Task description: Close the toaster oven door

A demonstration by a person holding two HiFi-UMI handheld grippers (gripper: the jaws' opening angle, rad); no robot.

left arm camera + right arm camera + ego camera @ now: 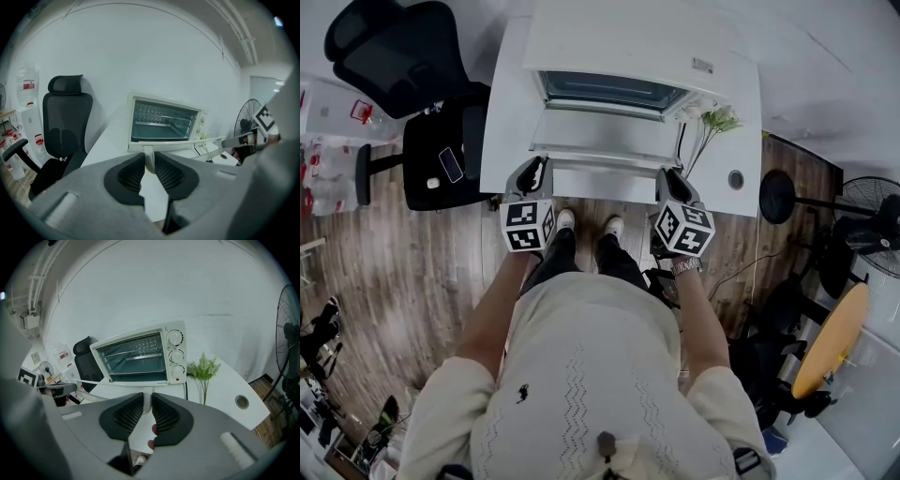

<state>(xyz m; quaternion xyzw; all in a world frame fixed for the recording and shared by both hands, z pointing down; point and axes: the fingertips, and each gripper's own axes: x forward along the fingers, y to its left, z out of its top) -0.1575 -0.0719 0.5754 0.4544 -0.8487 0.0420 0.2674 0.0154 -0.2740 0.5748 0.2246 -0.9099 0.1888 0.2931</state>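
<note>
Your white bench (502,112) carries the white toaster oven (619,47) toward its back edge. The oven's glass door (600,131) hangs down flat toward the front edge, leaving the cavity open. Your left gripper (534,171) has its jaws nearly together, pinching the left end of the door handle (600,166), and your right gripper (668,176) pinches the right end the same way.

White toaster oven (628,37) and door handle (183,143), black chair (389,52) (green plant (719,120), brown floor (412,281)).
</note>
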